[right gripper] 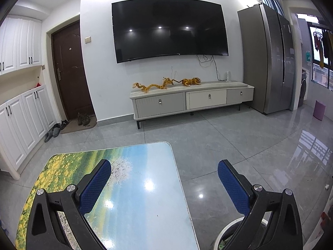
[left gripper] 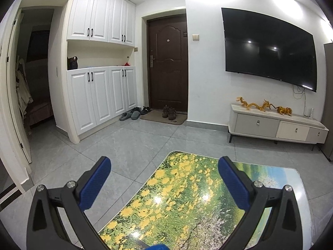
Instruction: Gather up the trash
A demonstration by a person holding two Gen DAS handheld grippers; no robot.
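Right, we hold both tongs wide apart, nothing between the blue pads. Our left tongs [left gripper: 164, 166] hang over the flowered end of the one bench [left gripper: 187, 198], and our right tongs [right gripper: 164, 168] straddle its blue end, one finger above the top, the other past the edge over the floor [right gripper: 239, 145]. We see one white bin [right gripper: 224, 235] just beside the bench, partly hidden behind the right finger, something green inside. We spot one small white scrap [right gripper: 327, 186] on the tiles far right. Ahead: one television [right gripper: 169, 28], one low cabinet [right gripper: 191, 100] with three drawers, three golden figurines [right gripper: 166, 84].
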